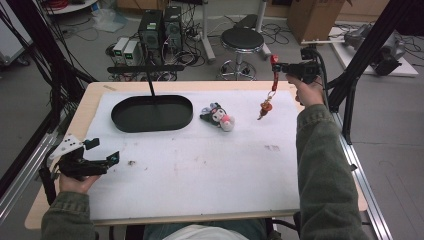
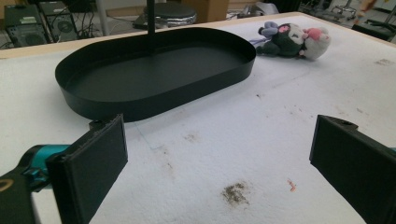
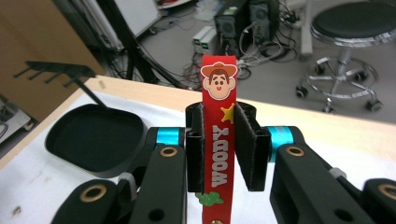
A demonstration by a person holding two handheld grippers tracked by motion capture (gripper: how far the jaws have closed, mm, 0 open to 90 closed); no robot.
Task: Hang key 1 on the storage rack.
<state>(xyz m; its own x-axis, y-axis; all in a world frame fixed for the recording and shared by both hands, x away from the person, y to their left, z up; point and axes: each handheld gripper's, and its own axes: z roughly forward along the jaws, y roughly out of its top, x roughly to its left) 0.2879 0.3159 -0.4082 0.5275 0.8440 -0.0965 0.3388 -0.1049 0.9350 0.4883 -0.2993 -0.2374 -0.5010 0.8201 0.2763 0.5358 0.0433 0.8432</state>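
Along the left edge of the wooden counter (image 1: pixel 95 95), covered by a stained white mat (image 1: pixel 200 165), the left gripper (image 1: pixel 102 152) rests low with its fingers (image 2: pixel 91 168) spread apart and nothing between them. Just beyond it sits an oval black metal tray (image 1: pixel 151 113) with a thin black post rising from its middle. Right of the tray lies a small black, white and pink plush toy (image 1: pixel 218 116). Farther right, raised above the mat's far corner, the right gripper (image 1: pixel 278 65) has its fingers (image 3: pixel 250 144) clenched on a red Woody-print strap (image 3: pixel 218 135), and a small reddish charm (image 1: pixel 266 107) dangles from it. Behind the counter stand a black round stool (image 1: pixel 242 40), computer towers (image 1: pixel 160 27) with tangled cables, and a cardboard box (image 1: pixel 312 17) on the grey floor.
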